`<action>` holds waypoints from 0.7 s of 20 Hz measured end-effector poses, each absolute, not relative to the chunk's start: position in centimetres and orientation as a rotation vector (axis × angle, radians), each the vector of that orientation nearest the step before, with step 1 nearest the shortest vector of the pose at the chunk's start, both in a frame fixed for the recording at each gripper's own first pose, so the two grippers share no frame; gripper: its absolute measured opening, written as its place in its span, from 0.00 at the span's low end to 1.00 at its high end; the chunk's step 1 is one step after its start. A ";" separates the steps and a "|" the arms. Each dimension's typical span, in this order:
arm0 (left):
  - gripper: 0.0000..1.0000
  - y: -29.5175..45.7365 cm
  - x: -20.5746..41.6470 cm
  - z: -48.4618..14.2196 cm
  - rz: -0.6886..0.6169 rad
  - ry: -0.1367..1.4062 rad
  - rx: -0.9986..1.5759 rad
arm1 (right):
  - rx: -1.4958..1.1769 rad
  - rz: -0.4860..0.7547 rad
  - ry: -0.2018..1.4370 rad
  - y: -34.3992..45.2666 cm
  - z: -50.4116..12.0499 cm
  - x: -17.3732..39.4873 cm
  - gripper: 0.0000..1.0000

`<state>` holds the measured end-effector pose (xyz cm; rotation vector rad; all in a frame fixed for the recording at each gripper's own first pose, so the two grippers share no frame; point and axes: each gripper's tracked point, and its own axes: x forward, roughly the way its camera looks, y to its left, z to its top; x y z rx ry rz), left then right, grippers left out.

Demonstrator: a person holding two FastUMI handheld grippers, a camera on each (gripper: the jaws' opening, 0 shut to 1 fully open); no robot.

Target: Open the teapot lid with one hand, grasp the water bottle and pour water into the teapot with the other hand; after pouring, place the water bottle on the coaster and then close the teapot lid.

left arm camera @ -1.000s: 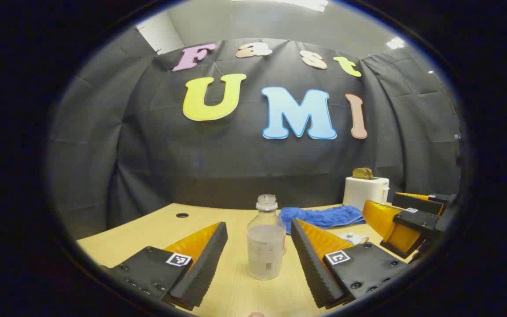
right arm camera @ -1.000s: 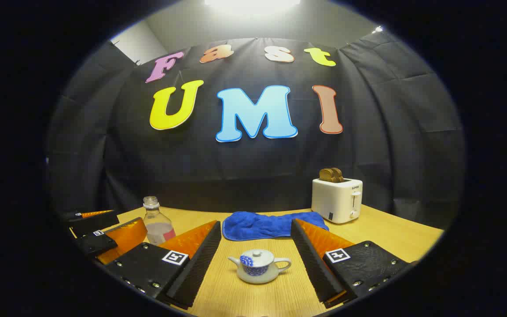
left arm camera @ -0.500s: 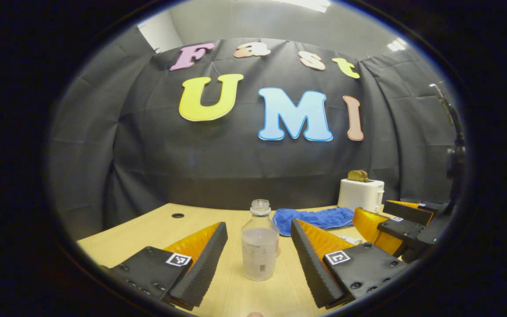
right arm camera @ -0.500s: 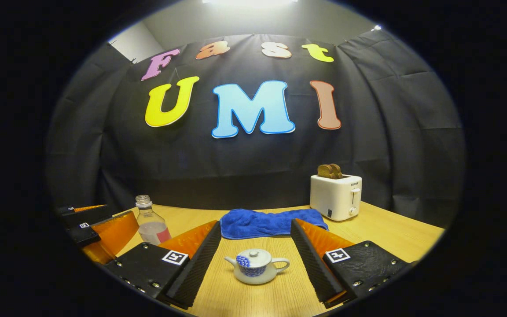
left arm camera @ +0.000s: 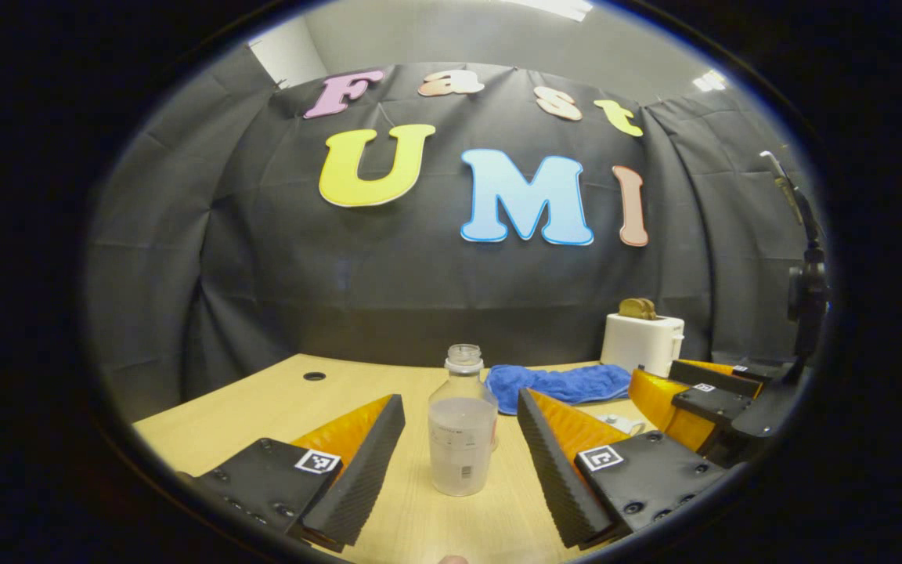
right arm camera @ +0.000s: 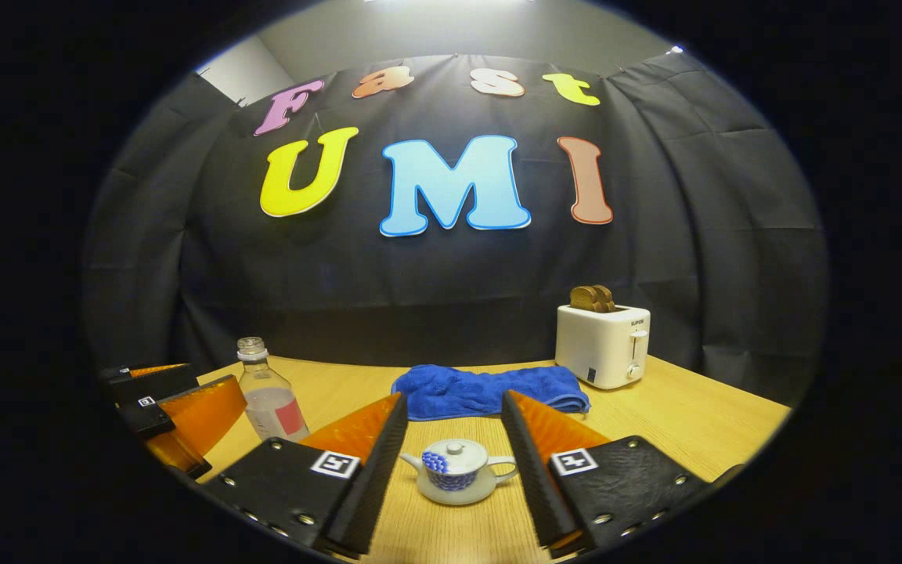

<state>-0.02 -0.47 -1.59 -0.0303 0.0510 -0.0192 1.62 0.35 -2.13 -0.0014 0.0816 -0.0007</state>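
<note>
Left gripper (left arm camera: 460, 454): jaws spread wide, flanking the water bottle (left arm camera: 463, 429) without touching it; bottle upright on the desk (left arm camera: 263, 407), uncapped, partly filled.

Right gripper (right arm camera: 455, 470): jaws open, set narrower, either side of the teapot (right arm camera: 456, 468), no contact visible; lid (right arm camera: 456, 451) seated on the pot.

Behind, on the desk: blue towel (right arm camera: 482, 392); white toaster (right arm camera: 604, 345) holding bread, far right.

In the right gripper view the bottle stands at left, beside the left gripper.
</note>
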 end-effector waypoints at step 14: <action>1.00 0.0 1.5 -3.6 -0.026 0.093 -0.050 | -0.021 0.042 0.252 1.3 -8.3 5.8 0.67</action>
